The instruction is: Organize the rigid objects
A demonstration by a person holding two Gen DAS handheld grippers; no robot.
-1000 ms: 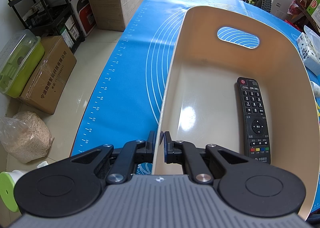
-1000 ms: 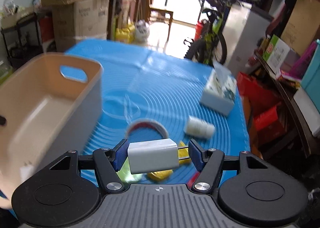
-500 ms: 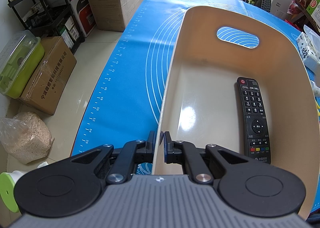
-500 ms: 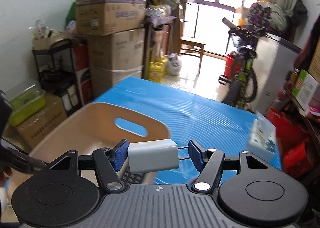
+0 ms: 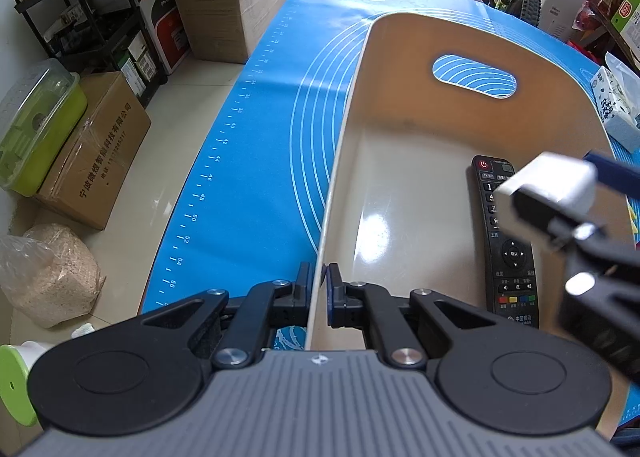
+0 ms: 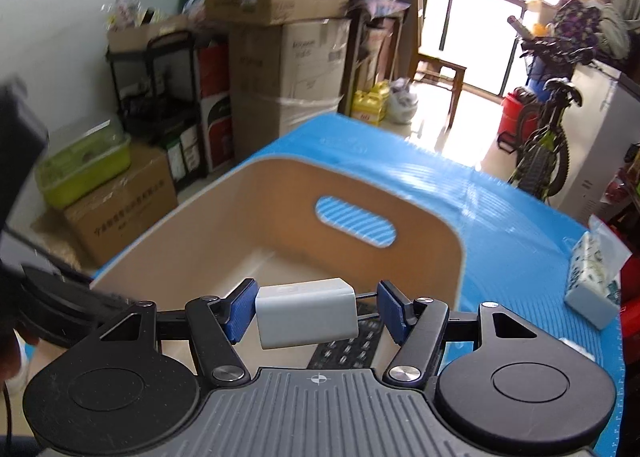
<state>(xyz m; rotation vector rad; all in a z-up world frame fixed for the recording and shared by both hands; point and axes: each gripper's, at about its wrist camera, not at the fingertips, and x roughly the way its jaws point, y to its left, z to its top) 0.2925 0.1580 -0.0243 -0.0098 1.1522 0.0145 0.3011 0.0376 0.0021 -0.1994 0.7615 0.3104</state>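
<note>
Bin [image 5: 340, 161], beige, sits on blue mat [image 5: 256, 161]; left gripper [image 5: 319, 289] nearly closed, pinching near wall. Right gripper [image 6: 317, 311] clamps white charger [image 6: 306, 313] by pad and prongs, above bin's right side. Remote [image 5: 510, 257] lies inside, right of centre.

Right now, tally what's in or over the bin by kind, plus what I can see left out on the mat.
Remote control, lying in the bin: 1
White charger block, held over the bin by the right tool: 1
Tissue pack, on the blue mat: 1
Total: 3
The left tool pinches the bin's near wall.
</note>
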